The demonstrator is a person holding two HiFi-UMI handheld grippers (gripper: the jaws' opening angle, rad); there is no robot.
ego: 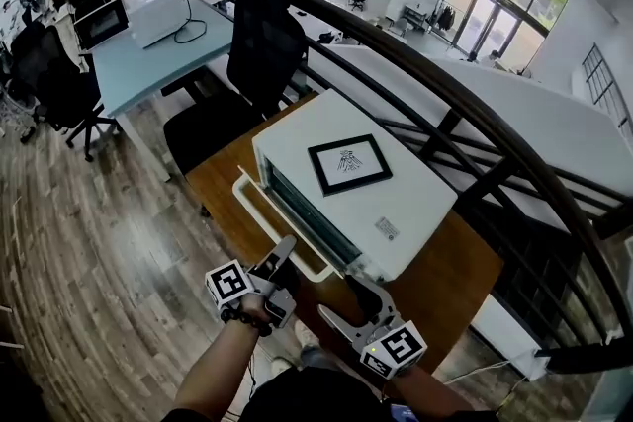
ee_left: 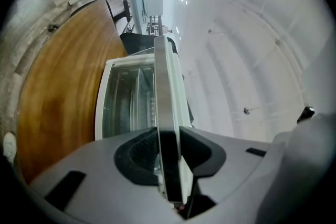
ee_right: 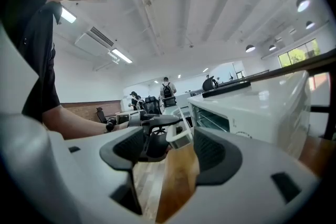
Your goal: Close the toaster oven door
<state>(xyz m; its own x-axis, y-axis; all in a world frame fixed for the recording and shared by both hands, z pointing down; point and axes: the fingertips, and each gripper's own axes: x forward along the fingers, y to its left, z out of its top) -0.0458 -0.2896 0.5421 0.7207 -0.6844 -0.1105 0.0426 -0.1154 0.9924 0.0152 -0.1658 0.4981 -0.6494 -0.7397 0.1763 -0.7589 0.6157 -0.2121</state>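
as the door (ego: 259, 224) of the oven (ego: 396, 203) stands open towards the lower left of the head view, the left gripper (ego: 284, 254) is clamped on its outer edge, pads pressing either side of the rim. the right gripper (ego: 348, 299) waits at lower centre, jaws wide with nothing between them. closing it well likely means following the hinge's arc up and in, pushing evenly until the door seats, without shoving the oven across the table (ego: 450, 287).

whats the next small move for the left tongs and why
Probably lift the left tongs, swinging the door up toward the toaster oven: they're clamped on the door's outer edge, and the door stands open.
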